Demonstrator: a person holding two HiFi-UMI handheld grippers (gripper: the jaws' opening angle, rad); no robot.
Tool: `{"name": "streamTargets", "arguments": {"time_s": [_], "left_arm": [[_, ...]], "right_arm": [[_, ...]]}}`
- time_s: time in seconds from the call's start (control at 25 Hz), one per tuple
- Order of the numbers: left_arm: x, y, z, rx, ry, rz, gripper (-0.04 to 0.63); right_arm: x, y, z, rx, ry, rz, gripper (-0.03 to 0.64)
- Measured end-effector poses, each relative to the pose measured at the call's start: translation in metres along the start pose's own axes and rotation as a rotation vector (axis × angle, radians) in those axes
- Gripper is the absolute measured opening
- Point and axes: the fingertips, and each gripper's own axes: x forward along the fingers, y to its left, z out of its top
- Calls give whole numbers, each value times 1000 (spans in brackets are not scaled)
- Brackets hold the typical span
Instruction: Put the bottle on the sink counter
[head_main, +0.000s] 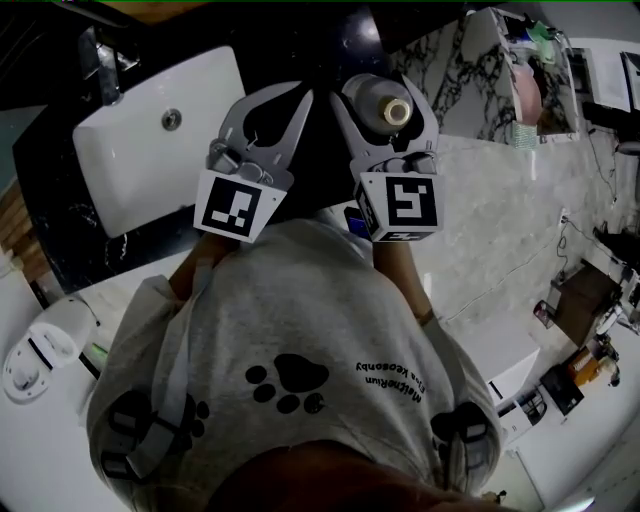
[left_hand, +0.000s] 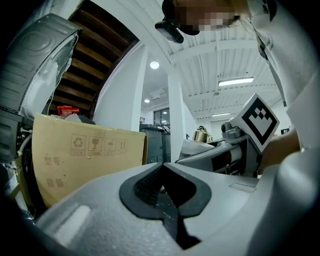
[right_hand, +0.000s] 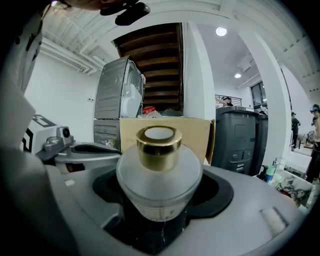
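Note:
A frosted round bottle (head_main: 375, 97) with a gold cap stands upright between the jaws of my right gripper (head_main: 385, 112), which is shut on its body. In the right gripper view the bottle (right_hand: 159, 177) fills the middle, cap on top. The gripper holds it above the black marble sink counter (head_main: 60, 250), just right of the white basin (head_main: 150, 150). My left gripper (head_main: 300, 95) sits close beside the right one, over the basin's right edge. Its jaws are shut with nothing between them, tips meeting in the left gripper view (left_hand: 161, 167).
A chrome faucet (head_main: 100, 60) stands at the basin's far left corner. A white toilet (head_main: 40, 350) is at the lower left. A cardboard box (left_hand: 85, 160) and dark bins (right_hand: 240, 140) stand ahead. A marble-patterned wall (head_main: 470, 60) is at right.

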Motion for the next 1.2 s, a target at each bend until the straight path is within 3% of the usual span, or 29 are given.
{"name": "streamTargets", "arguments": {"time_s": [1.2], "left_arm": [[60,25,-29,10,68,120,-2]], "right_arm": [[78,-52,-12,-55,12,126,336]]}}
